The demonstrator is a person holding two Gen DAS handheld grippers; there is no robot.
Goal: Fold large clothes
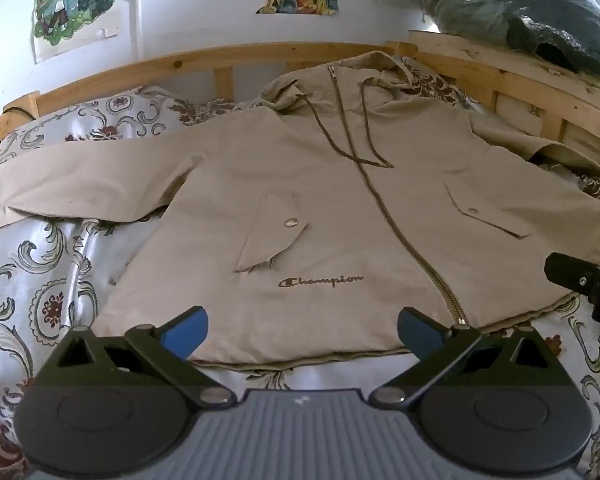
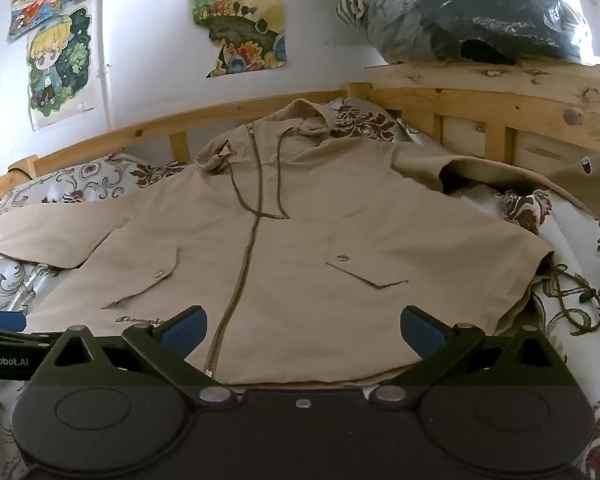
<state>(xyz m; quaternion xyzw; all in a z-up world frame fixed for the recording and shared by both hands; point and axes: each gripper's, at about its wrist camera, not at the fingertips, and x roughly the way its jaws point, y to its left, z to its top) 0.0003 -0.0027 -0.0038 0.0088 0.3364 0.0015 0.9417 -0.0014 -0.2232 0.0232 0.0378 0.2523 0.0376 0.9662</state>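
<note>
1. I see the beige jacket [image 1: 340, 208] lying flat, front up and zipped, on the patterned bedspread [image 1: 40, 280], hood toward the wooden bed rail [image 1: 180, 60].
2. I hold the left claw [image 1: 302, 334] above the hem, fingers apart, gripping nothing.
3. I hold the right claw [image 2: 303, 332] likewise, apart and empty.
</note>
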